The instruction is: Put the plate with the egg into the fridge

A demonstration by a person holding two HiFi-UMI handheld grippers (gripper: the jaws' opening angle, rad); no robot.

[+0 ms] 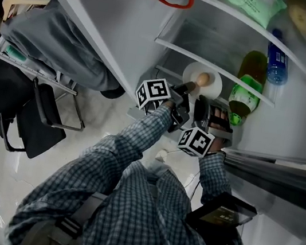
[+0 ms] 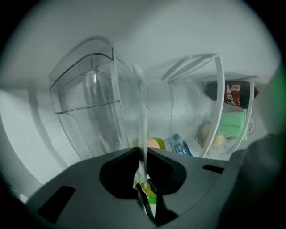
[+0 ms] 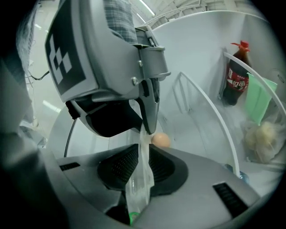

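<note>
Two tools meet at the near rim. The left hand-held gripper pinches it tight. The right hand-held gripper has its jaws a bit apart round it (not squeezing). The plate with the egg is inside the fridge, near a green bottle.

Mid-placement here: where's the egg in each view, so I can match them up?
Head view: egg upper centre-right, lying on the plate.
Left gripper view: egg low centre, just right of the plate's upright edge.
Right gripper view: egg centre, right of the plate's edge, above the jaws.
Shared landmark: the white plate.
</note>
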